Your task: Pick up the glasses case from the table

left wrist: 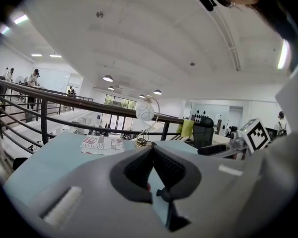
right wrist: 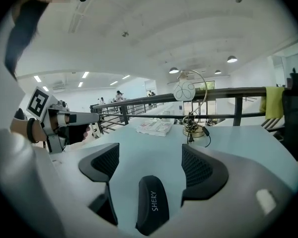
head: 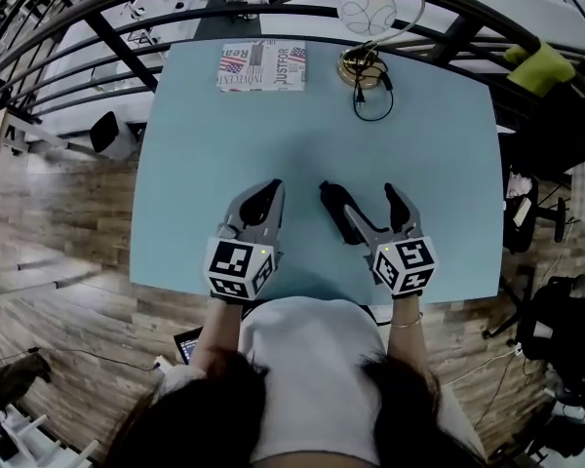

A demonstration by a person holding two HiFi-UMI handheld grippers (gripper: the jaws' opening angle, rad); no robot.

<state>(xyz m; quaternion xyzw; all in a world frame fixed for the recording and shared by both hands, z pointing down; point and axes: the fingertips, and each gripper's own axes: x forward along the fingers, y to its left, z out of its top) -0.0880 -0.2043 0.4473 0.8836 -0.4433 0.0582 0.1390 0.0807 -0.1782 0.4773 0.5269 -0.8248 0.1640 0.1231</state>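
The black glasses case (right wrist: pixel 151 205), marked SHERY, lies on the light blue table (head: pixel 195 164) near its front edge. In the right gripper view it sits between the two jaws, close to their base, and neither pad touches it. My right gripper (head: pixel 363 198) (right wrist: pixel 148 157) stands wide open around it. In the head view the case is mostly hidden under that gripper's left jaw. My left gripper (head: pixel 270 191) (left wrist: pixel 151 151) hovers a little to the left, shut with nothing between its pads.
A folded newspaper (head: pixel 261 66) lies at the table's far edge. Beside it stands a lamp with a glass globe (head: pixel 366 8), a brass base (head: pixel 361 66) and a looped black cable (head: pixel 372 100). A dark railing (head: pixel 273 13) runs behind the table.
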